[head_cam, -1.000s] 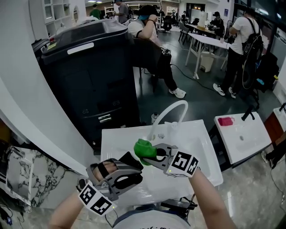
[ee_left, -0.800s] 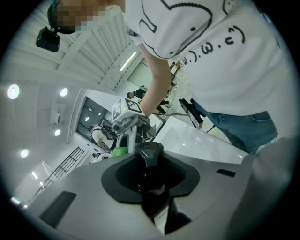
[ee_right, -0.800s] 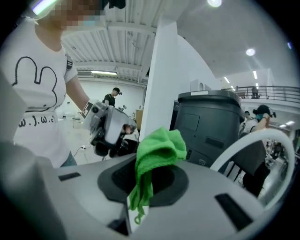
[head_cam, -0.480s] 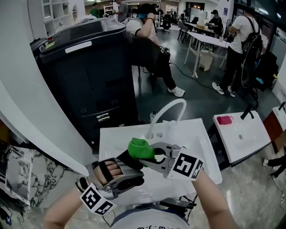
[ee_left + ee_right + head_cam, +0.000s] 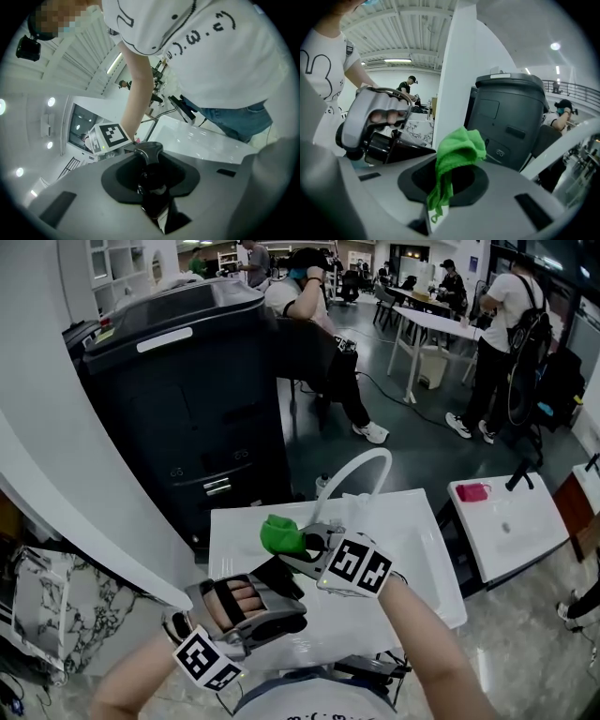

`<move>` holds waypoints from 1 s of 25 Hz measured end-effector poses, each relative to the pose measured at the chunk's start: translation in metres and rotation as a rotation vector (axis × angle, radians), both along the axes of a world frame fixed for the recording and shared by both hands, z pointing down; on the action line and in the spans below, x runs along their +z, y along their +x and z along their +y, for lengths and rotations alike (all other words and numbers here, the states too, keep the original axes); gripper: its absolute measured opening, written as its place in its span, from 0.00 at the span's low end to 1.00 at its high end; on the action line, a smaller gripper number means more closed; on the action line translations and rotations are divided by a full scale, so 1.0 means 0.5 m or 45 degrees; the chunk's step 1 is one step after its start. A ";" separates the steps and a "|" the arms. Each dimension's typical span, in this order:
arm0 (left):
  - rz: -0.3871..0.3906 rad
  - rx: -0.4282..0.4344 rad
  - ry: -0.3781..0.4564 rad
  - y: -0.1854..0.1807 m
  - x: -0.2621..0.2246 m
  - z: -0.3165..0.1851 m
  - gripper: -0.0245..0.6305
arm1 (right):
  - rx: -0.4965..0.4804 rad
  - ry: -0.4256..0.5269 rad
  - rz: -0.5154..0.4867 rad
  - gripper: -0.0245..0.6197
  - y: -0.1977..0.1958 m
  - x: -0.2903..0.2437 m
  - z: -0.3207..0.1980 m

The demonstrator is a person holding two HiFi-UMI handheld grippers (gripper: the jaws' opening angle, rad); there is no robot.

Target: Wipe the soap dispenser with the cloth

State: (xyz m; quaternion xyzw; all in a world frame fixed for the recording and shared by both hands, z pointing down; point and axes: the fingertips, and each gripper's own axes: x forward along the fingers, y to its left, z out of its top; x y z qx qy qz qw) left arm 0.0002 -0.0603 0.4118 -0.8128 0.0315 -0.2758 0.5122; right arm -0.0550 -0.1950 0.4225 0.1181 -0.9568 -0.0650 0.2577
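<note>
The left gripper (image 5: 270, 582) has its jaws clamped on the black dispenser (image 5: 149, 152) and holds it in the air over the front left part of the white sink (image 5: 427, 559). The right gripper (image 5: 302, 542) pinches a bunched green cloth (image 5: 279, 534) in its jaws. The cloth sits just beyond the dispenser's top, near the sink's left edge. Whether cloth and dispenser touch cannot be told. A white faucet (image 5: 354, 468) arches over the sink's back edge.
</note>
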 end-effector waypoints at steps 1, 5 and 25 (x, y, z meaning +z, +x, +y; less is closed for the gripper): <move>-0.018 0.004 0.003 -0.004 0.007 0.000 0.20 | -0.001 -0.001 0.018 0.11 0.001 0.005 -0.001; -0.109 0.031 0.029 -0.022 0.035 0.000 0.20 | -0.021 0.052 -0.006 0.11 0.017 -0.030 0.012; -0.477 0.196 0.233 -0.054 0.079 -0.008 0.20 | -0.292 -0.016 0.122 0.11 0.039 -0.005 0.112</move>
